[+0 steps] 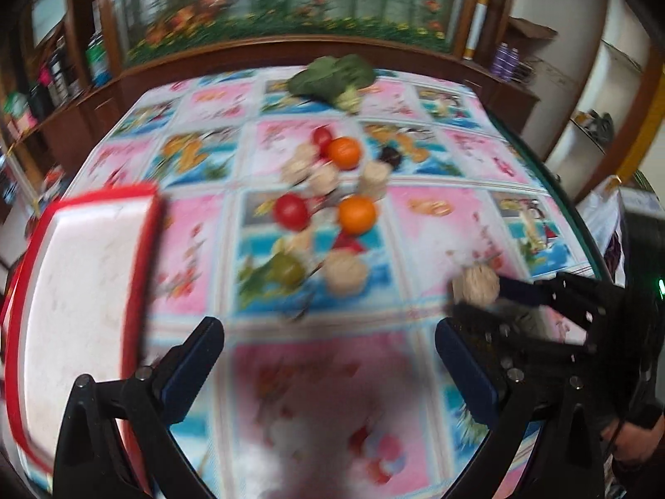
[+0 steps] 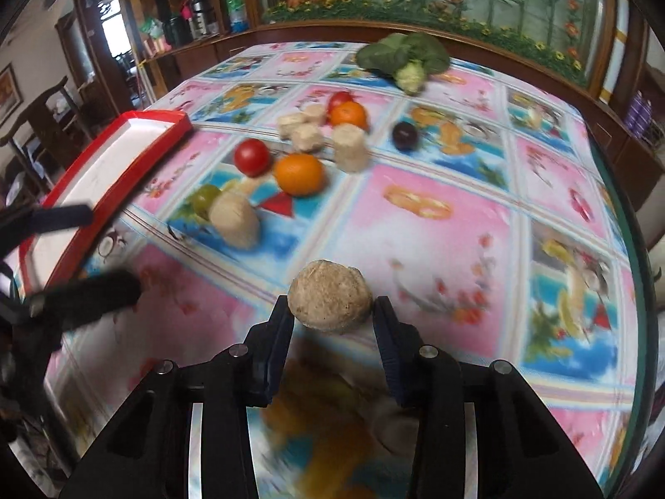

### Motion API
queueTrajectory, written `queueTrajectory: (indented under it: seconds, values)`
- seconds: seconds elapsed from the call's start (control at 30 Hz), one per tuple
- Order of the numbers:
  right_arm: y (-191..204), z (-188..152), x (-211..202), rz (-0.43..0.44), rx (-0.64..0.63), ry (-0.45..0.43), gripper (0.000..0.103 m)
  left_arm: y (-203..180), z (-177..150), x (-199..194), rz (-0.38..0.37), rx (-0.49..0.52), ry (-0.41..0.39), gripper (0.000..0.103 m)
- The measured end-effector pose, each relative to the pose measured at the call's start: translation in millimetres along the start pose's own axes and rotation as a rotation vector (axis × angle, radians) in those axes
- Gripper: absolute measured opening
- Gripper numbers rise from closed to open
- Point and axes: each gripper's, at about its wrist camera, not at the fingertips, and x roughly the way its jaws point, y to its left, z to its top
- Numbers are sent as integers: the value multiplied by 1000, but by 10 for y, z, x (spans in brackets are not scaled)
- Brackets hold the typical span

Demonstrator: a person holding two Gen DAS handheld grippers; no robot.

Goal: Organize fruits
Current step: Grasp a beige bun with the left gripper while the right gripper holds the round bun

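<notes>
My right gripper (image 2: 331,312) is shut on a round beige chunk (image 2: 330,297), held just above the patterned tablecloth; in the left wrist view the same chunk (image 1: 476,285) shows at the right. My left gripper (image 1: 328,326) stands open with nothing between its fingers, next to a red tray (image 1: 141,249) with a white floor. In the middle of the table lie two oranges (image 2: 299,174) (image 2: 348,115), two tomatoes (image 1: 291,211) (image 1: 322,137), a green fruit (image 2: 203,199), a dark plum (image 2: 405,135) and several more beige chunks (image 2: 235,218).
A leafy green vegetable (image 2: 405,58) lies at the far edge. The red tray (image 2: 137,174) sits at the table's left. Wooden cabinets and a glass-fronted flower display stand behind the table. The table's rounded glass edge (image 2: 636,249) runs along the right.
</notes>
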Motion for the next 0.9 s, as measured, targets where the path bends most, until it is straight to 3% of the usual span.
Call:
queueTrajectory:
  seconds: [0.13,0.33,0.5,0.7,0.9]
  values:
    - [-167,-113,-96,-8,22,-10,39,-30,140,93,-16,8,-4,90]
    - [-324,-205,-116,22,65,-14,39,-130,167,226,-134,-30,24,71]
    - [-384,-230,-135,43,66,-18,39,-214,186,411,-100,15,45,68]
    - [-446,-263,-128,70,72,-12,39,-284,252,461,-47,102,3,48]
    - [-479,-279,-144,84,69,-13,39,-140,230,383,-78,24,-2,44]
